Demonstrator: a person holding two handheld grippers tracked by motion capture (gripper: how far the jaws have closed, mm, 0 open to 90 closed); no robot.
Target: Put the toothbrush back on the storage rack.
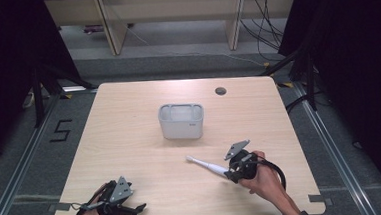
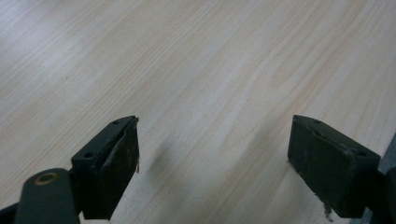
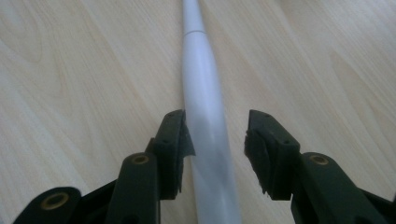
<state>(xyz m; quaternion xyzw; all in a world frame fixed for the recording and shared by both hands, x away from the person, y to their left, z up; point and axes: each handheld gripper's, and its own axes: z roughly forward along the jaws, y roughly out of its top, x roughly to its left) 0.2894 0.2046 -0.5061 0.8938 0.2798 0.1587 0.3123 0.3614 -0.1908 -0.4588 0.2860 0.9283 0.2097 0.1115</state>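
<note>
Centrally on the pale wood-grain table (image 1: 130,141), a grey rectangular plastic holder (image 1: 181,121) with rounded corners is seen standing upright. Nearer the person's side, a slim white electric toothbrush (image 1: 206,165) is shown lying flat on the tabletop, its narrow head end directed toward the middle of the table and its thicker handle end reaching the right gripper (image 1: 232,174). As seen from the right gripper view, the toothbrush (image 3: 205,116) is straddled by the right gripper (image 3: 217,140): the handle lies between the two black jaws, close against one jaw and clearly apart from the other, so that it is not clamped. The holder and the toothbrush are kept well apart. At the near left corner of the table, the left gripper (image 1: 129,207) is held low in the person's hand; in the left gripper view its jaws (image 2: 215,154) are spread wide over bare tabletop with nothing between them.
</note>
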